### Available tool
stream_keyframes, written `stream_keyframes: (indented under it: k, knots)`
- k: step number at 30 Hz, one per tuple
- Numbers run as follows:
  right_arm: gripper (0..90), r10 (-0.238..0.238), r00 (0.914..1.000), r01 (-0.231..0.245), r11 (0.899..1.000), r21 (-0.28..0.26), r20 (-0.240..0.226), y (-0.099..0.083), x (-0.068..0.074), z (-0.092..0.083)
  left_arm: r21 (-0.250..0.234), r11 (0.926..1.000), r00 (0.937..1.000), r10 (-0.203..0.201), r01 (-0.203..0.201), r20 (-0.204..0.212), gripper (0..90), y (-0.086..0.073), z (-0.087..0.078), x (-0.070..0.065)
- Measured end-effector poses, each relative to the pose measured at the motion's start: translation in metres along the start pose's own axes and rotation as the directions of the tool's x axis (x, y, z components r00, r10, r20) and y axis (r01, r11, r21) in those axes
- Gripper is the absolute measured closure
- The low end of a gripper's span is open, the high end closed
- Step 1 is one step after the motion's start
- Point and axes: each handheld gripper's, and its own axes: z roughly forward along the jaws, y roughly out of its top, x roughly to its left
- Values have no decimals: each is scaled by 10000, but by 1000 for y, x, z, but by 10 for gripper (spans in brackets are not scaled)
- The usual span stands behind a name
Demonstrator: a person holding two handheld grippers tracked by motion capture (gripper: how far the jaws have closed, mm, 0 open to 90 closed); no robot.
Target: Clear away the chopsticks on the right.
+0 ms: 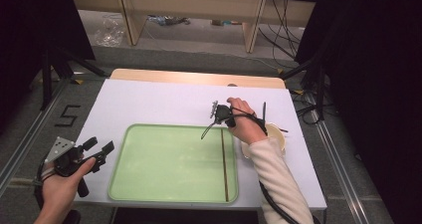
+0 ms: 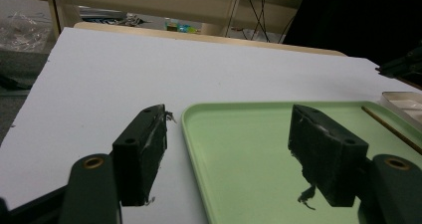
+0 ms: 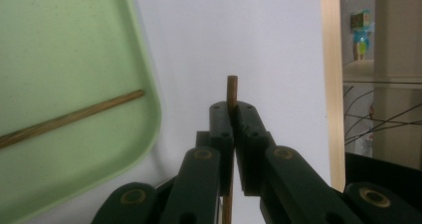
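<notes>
A pale green tray (image 1: pixel 169 164) lies on the white table top, and one brown chopstick (image 1: pixel 224 164) rests lengthwise along its right side. My right gripper (image 1: pixel 219 113) hovers just past the tray's far right corner. In the right gripper view its jaws (image 3: pixel 232 107) are shut on a second brown chopstick (image 3: pixel 232 89), whose tip pokes out beyond the fingertips. The tray's chopstick (image 3: pixel 69 117) shows to the left there. My left gripper (image 1: pixel 99 147) sits at the tray's left edge with its jaws (image 2: pixel 229 119) wide apart and nothing between them.
A cream bowl (image 1: pixel 276 134) stands right of the tray, partly behind the right hand. A wooden table edge (image 1: pixel 199 77) runs along the back. Black stands and cables flank the table on both sides.
</notes>
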Motion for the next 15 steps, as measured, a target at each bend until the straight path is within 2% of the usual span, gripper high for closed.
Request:
stream_keyframes:
  k: [1,2,6,7,8,10,11,12,14,15]
  knots:
    - [882,22,9999,-21,9999,-109,130,0,-1,-2,5,10000,10000,-10,10,-2,313,0,0,0]
    - [882,-169,9996,175,9994,-297,227,0,-4,-3,8,10000,10000,3,-3,-2,313,0,0,0]
    - [882,488,9986,-475,9971,-594,201,1,-6,-12,10,10000,10000,5,-5,-4,313,0,0,0]
    - [882,163,9988,-127,9971,-747,466,0,-8,-13,8,10000,10000,-16,16,1,313,0,0,0]
    - [882,114,9990,-82,9974,-716,439,0,-10,-14,-4,10000,10000,-4,4,1,313,0,0,0]
    - [882,270,9982,-220,9955,-916,534,1,-10,-16,8,10000,10000,-93,93,8,313,0,0,-1]
    - [882,287,9986,-248,9958,-879,440,1,-11,-18,-1,10000,10000,-1,1,-4,313,0,0,0]
    - [882,609,9971,-567,9942,-909,446,2,-9,-20,11,10000,10000,0,0,3,314,0,0,0]
    - [882,640,9972,-596,9925,-1067,375,2,-10,-22,-4,10000,10000,1,-1,-3,314,0,0,0]
    - [882,479,9973,-406,9914,-1246,560,2,-12,-22,-2,10000,10000,-30,30,5,313,0,0,0]
